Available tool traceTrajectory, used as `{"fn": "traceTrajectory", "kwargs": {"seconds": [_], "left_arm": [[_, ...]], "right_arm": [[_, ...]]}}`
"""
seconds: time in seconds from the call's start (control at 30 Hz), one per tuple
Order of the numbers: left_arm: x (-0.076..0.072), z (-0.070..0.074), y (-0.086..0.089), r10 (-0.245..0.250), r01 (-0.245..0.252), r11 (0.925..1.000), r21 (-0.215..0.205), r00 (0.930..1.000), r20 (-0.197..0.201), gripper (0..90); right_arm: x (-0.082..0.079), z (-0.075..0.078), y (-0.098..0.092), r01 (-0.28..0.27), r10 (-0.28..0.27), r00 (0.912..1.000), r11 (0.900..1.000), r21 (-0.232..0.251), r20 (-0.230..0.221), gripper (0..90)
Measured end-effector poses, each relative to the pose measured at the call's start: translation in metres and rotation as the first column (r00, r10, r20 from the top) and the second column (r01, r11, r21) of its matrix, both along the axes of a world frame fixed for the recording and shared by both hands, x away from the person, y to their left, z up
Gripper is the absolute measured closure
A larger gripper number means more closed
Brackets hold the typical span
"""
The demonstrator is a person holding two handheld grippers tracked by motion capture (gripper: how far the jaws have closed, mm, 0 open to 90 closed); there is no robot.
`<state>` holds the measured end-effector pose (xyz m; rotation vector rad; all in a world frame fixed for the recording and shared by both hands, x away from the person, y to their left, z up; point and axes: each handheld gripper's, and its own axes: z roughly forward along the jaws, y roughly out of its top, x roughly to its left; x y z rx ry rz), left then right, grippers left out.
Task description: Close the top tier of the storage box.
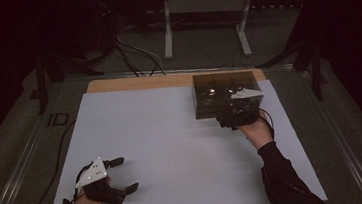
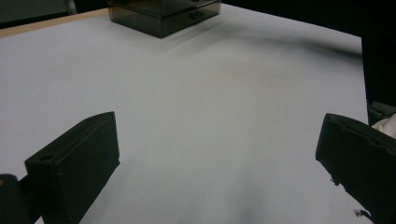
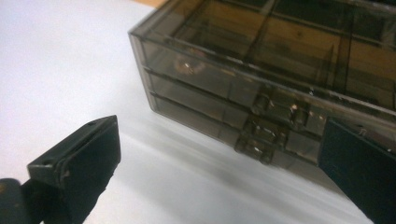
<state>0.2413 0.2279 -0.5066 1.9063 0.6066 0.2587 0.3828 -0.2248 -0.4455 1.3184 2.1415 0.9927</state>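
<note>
1. Both pairs of fingers stand wide apart with nothing between them: the left gripper (image 1: pixel 121 175) sits low at the near left of the table (image 1: pixel 173 148), and the right gripper (image 1: pixel 237 107) is up at the front of the box (image 1: pixel 224 94) on the far right.
2. From the high view the right gripper is a dark clump against the box's near wall, so I cannot tell there how its fingers meet the box; its grey plate (image 1: pixel 246 93) lies over the box's near right corner.
3. The right gripper view settles that: the box (image 3: pixel 280 74) is smoky and see-through, with stacked drawers and an open top tray split by dividers.
4. Small knobs (image 3: pixel 261 135) stick out of the drawer fronts, one above another.
5. In that view, the knobs lie between the two fingers, much nearer the right-hand finger (image 3: pixel 359 172), which overlaps the box front; I cannot tell whether it touches. The left-hand finger (image 3: pixel 79 163) hangs over bare table, apart from the box.
6. The left gripper view looks across the white surface (image 2: pixel 210 116) to the box (image 2: pixel 163 16), well apart at the far edge.
7. A dark sleeve (image 2: pixel 378 51) shows at that view's right.
8. The high view alone takes in the floor beyond, with cables (image 1: pixel 134 53) and a white stand (image 1: pixel 205 14).
</note>
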Motion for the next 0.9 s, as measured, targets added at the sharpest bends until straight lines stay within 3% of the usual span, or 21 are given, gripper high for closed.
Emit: {"fn": "traceTrajectory", "kwargs": {"seconds": [0.2,0.47,0.9], "left_arm": [[-0.001,-0.001,0.001,0.0,0.0,1.0,0.0,1.0,-0.005,1.1],[-0.003,-0.001,0.001,0.001,-0.001,1.0,0.006,1.0,-0.001,1.1],[-0.004,-0.001,0.003,0.002,-0.002,1.0,-0.001,1.0,-0.001,1.1]], "right_arm": [[-0.002,0.008,0.001,-0.056,0.055,0.9981,0.998,0.035,0.03,0.0],[-0.003,0.017,0.004,-0.114,0.112,0.9932,0.992,0.054,0.031,0.0],[-0.015,0.023,0.018,-0.204,0.202,0.9773,0.978,0.041,0.065,0.0]]}}
